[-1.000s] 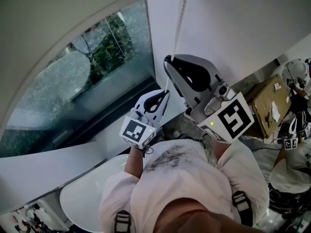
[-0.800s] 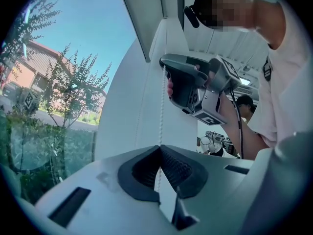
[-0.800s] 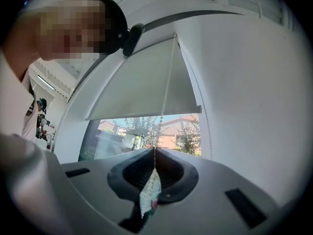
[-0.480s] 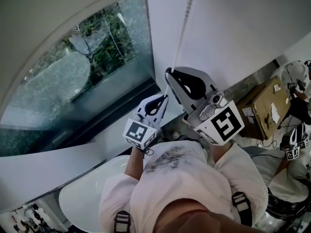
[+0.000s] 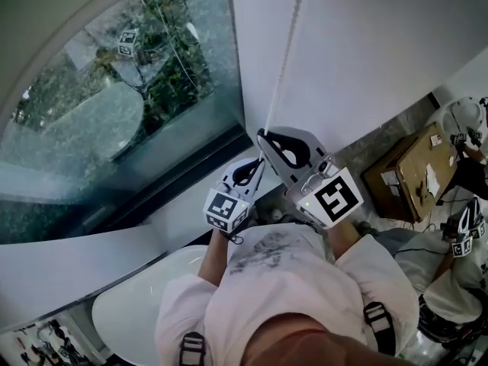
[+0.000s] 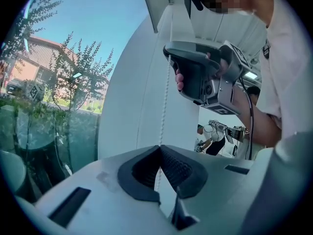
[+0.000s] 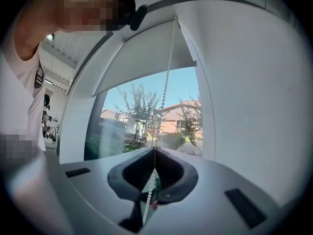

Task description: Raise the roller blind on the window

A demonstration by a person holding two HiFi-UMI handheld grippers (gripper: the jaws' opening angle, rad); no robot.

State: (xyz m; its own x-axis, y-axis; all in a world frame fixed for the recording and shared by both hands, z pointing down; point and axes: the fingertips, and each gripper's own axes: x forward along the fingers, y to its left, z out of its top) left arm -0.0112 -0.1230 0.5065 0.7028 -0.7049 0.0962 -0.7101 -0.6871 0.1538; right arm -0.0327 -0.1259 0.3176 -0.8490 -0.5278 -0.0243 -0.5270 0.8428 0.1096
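Your right gripper (image 5: 263, 136) has pulled the bead chain (image 5: 286, 44) down to just above your left gripper (image 5: 261, 158). Both jaws are pinched shut on it. The roller blind (image 7: 146, 62) hangs high on the far window (image 5: 152, 105), so it is likely rising.

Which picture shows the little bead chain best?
The right gripper view: the bead chain runs down beside the roller blind into the shut right tool, every bead clear. The left gripper view shows a shorter stretch; the head view only a thin pale line.
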